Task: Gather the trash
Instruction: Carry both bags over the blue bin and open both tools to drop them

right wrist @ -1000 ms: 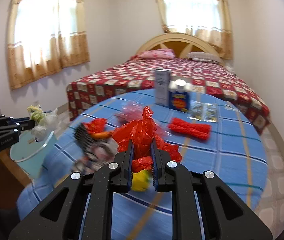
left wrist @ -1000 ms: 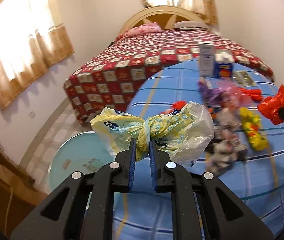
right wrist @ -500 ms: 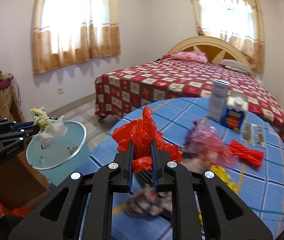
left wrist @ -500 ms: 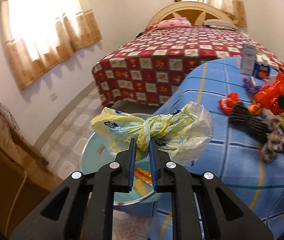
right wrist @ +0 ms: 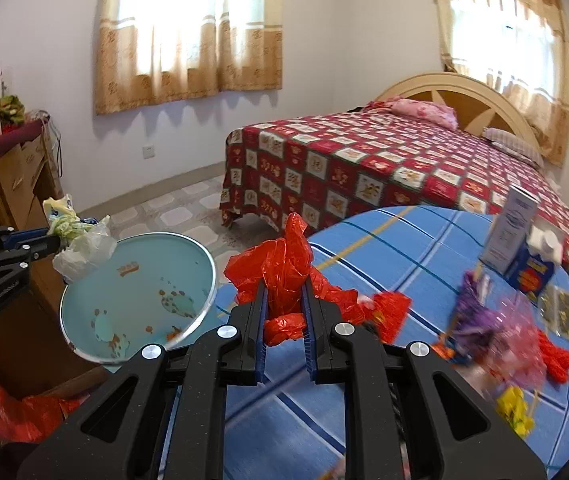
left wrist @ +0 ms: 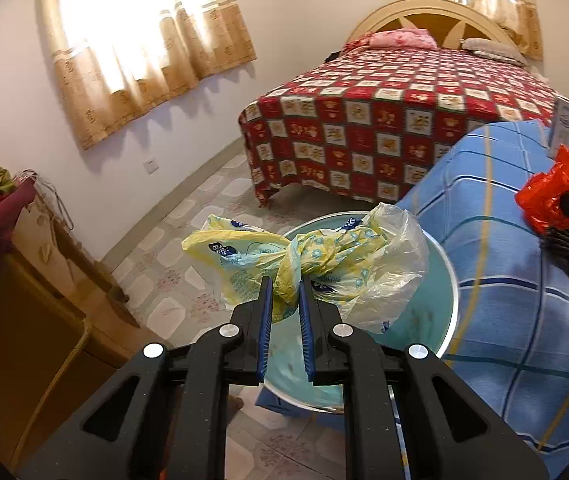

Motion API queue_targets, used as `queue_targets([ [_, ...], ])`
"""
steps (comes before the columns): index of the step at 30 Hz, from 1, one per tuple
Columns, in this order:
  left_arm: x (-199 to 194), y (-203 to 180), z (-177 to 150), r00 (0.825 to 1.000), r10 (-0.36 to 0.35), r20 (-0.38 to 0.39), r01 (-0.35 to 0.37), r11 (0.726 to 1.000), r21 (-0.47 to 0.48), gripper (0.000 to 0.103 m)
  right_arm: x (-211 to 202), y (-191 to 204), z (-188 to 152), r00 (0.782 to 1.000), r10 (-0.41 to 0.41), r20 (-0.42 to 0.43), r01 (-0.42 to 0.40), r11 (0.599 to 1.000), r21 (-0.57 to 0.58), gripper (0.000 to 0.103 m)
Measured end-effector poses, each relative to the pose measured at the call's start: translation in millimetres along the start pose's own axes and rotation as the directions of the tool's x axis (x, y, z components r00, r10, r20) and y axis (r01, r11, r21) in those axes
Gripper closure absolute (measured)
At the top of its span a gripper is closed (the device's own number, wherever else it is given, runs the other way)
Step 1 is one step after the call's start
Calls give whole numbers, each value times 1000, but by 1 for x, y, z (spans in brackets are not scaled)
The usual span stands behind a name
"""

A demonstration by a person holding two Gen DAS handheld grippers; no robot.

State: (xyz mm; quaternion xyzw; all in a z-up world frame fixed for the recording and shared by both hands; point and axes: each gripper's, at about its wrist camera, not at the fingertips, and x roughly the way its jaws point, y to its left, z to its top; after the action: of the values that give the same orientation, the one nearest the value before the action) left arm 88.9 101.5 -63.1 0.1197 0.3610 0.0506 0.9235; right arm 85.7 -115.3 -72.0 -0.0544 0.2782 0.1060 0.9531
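the left tool pinched a knotted yellow plastic bag above the teal bin. the right tool pinched a red plastic bag over the table, whose farther litter looked blurred.

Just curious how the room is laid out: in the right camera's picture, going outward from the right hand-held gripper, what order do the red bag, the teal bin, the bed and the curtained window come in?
1. Red bag, clamped in the right hand-held gripper.
2. Teal bin, just left, beside the table.
3. Bed, beyond the table.
4. Curtained window, on the far wall.
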Motion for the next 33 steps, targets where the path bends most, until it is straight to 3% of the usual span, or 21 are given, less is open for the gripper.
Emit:
queue_targets([
  [15, 26, 32, -2, 996, 59, -66, -62, 997, -55, 90, 49, 42, 20, 997, 46, -62, -51, 996, -80, 87],
  [33, 29, 36, -1, 996, 60, -73, -65, 996, -66, 90, 58, 63, 23, 995, 70, -74, -78, 991, -111, 87],
])
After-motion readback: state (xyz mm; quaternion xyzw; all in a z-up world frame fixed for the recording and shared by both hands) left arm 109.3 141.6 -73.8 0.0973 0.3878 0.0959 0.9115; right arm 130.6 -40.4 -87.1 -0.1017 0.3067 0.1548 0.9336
